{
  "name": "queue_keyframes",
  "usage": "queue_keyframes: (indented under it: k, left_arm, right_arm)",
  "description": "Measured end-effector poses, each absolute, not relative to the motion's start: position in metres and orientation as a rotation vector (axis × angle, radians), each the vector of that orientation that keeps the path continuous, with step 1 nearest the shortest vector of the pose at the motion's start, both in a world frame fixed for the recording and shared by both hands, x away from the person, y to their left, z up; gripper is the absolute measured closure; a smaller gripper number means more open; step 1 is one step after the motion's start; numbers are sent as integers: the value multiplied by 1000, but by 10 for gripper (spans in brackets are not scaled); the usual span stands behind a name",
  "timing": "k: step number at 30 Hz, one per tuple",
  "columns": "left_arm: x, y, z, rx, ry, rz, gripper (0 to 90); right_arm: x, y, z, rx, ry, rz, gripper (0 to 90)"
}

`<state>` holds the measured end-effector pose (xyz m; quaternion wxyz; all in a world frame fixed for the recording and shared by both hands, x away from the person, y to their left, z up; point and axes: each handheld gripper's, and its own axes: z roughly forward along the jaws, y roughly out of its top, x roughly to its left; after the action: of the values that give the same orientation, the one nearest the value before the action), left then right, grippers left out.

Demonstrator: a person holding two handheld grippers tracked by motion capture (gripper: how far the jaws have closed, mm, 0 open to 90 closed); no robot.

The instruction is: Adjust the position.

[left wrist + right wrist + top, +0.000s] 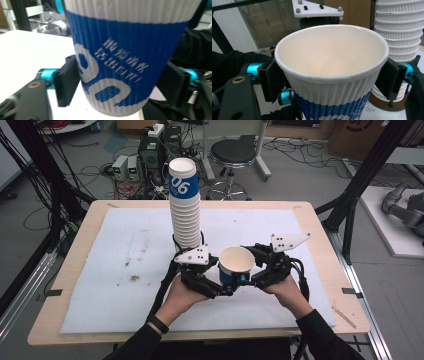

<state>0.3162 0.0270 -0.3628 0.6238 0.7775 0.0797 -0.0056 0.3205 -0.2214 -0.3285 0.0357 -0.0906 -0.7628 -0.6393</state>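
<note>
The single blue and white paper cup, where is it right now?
In the high view the single cup is near the table's front middle, between the left gripper and right gripper, just in front of the tall cup stack.

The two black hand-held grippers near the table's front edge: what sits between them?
A single blue-and-white ribbed paper cup, open end up, sits between the left gripper and right gripper, seen in the high view.

Even indoor light, soft close-up blur
</note>
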Motion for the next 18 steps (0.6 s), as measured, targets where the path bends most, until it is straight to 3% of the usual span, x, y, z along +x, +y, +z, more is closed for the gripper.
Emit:
queue_keyframes:
  k: [4, 18]
  left_arm:
    - [317, 29, -362, 1790, 197, 5, 176]
    - [316, 65, -349, 1784, 249, 105, 167]
  right_arm:
    - [321, -223, -328, -282, -2354, -1971, 211]
    - [326, -235, -328, -319, -2406, -1975, 211]
